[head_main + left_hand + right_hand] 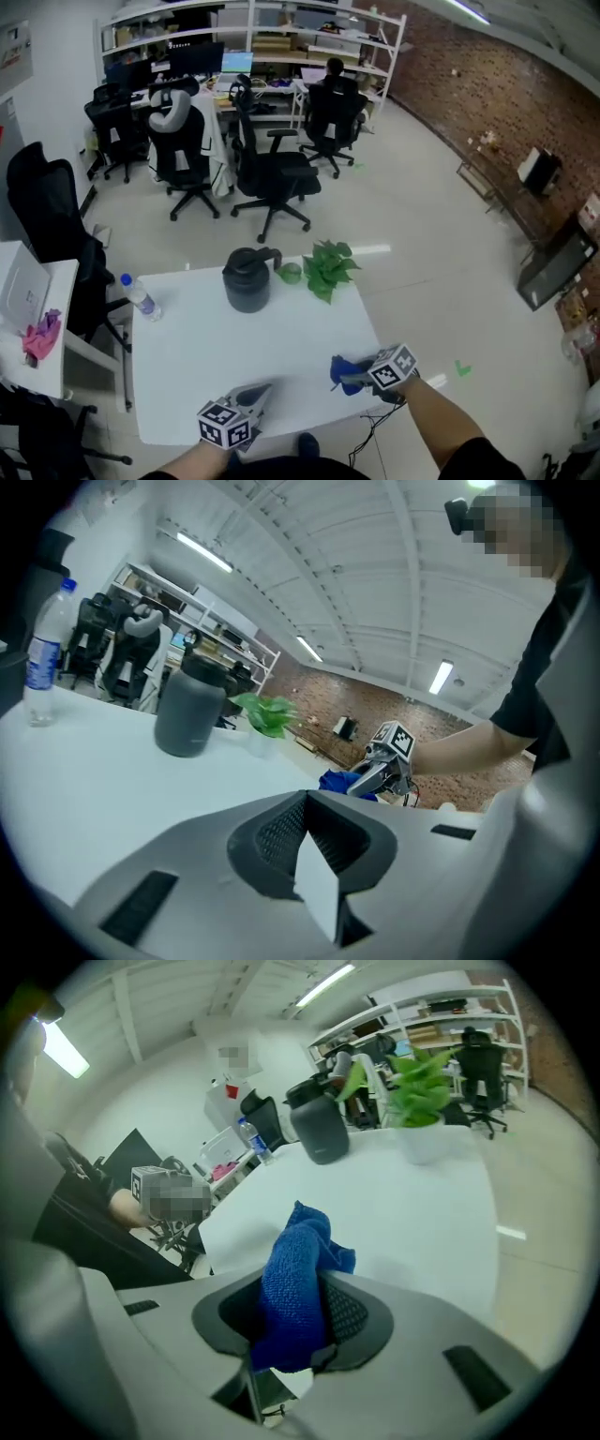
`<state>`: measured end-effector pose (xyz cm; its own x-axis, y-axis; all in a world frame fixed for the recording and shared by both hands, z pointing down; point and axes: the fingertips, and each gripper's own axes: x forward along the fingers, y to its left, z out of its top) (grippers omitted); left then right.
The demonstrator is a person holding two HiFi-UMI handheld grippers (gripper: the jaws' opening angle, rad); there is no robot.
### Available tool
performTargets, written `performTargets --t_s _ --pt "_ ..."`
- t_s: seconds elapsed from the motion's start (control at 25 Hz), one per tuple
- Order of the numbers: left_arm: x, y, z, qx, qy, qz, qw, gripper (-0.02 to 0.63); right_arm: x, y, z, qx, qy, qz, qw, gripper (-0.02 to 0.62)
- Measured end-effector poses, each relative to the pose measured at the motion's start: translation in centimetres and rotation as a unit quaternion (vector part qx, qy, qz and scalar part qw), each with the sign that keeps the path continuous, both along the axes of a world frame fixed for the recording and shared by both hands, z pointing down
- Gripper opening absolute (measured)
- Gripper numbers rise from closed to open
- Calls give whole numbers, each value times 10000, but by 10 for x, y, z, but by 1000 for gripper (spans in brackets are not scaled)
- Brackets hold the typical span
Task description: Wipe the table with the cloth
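Blue cloth point(292, 1307) clamped in right gripper point(349, 377) at white table point(206, 361) edge; left gripper point(257, 394) closed, empty; wiping seemingly all left.

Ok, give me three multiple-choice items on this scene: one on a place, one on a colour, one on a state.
1. Where does the water bottle stand?
A. At the left edge of the table
B. In the middle of the table
C. At the table's right edge

2. What colour is the cloth?
A. Red
B. Blue
C. White

3. How is the right gripper?
A. Open and empty
B. Shut on the cloth
C. Shut on the water bottle

Key: 1 A, the head view shows it upright at the table's left edge. 2 B, both gripper views show blue. 3 B, the right gripper view shows its jaws pinching the cloth.
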<state>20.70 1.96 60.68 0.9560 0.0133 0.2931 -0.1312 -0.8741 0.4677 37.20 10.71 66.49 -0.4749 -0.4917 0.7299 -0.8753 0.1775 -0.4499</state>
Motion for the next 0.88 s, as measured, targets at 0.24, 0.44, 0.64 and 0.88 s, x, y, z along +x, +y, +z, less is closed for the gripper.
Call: performTargets --t_s 0.24,0.44,0.64,0.88 --pt "91 76 13 -322 -62 573 9978 0 92 93 38 -267 512 842 9948 130" --pt "124 117 21 -340 -254 1008 9940 0 117 106 58 -196 799 1157 9899 140" --pt "116 113 19 -319 -347 1078 9931 0 105 98 74 -273 1053 1213 9866 186" --pt "78 81 -2 -255 -222 836 9959 0 100 88 27 121 972 1534 9833 305"
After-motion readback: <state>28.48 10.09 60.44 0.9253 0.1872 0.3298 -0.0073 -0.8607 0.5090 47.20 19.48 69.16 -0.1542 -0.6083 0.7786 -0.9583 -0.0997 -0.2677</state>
